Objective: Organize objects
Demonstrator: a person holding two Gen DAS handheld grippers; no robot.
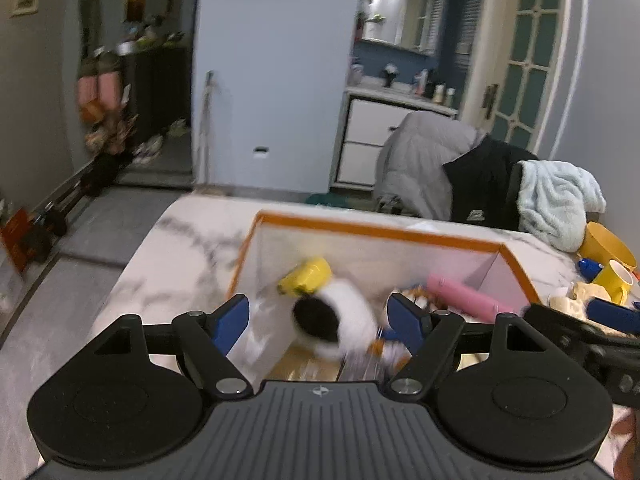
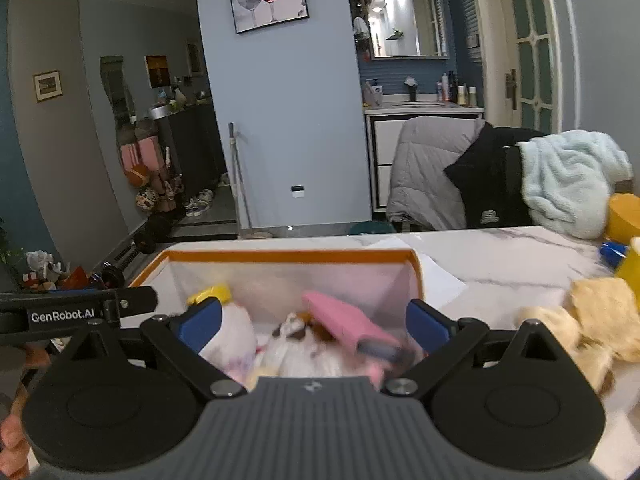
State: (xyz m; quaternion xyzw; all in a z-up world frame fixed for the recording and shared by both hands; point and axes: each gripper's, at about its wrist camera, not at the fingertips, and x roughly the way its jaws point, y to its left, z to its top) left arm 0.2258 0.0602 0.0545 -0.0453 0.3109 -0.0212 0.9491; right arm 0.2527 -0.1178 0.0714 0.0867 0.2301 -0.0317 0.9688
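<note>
Both grippers hover over the near edge of the orange-rimmed box (image 2: 292, 257), which stands on the marble table (image 1: 176, 248). The left gripper (image 1: 320, 320) has its jaws spread wide and grasps nothing; a blurred white plush with a black patch (image 1: 340, 320) lies between and below its fingers, inside the box. The right gripper (image 2: 316, 320) is likewise released, its jaws parted above the box contents.

The task looks partly done. Already in the box are the plush, a yellow cup (image 1: 306, 276) at the far left, a pink bottle (image 2: 348, 324) lying slantwise toward the right, and some pale soft items under it that are too blurred to name. Left outside, on the table at the right, are a cream plush toy (image 2: 592, 320), 1 yellow mug (image 1: 616, 280), a larger yellow container (image 1: 608, 244) and a small blue object (image 1: 590, 267); these probably still need sorting.

The only legible writing is "GenRobot.AI" on the left gripper's body in the right wrist view.
</note>
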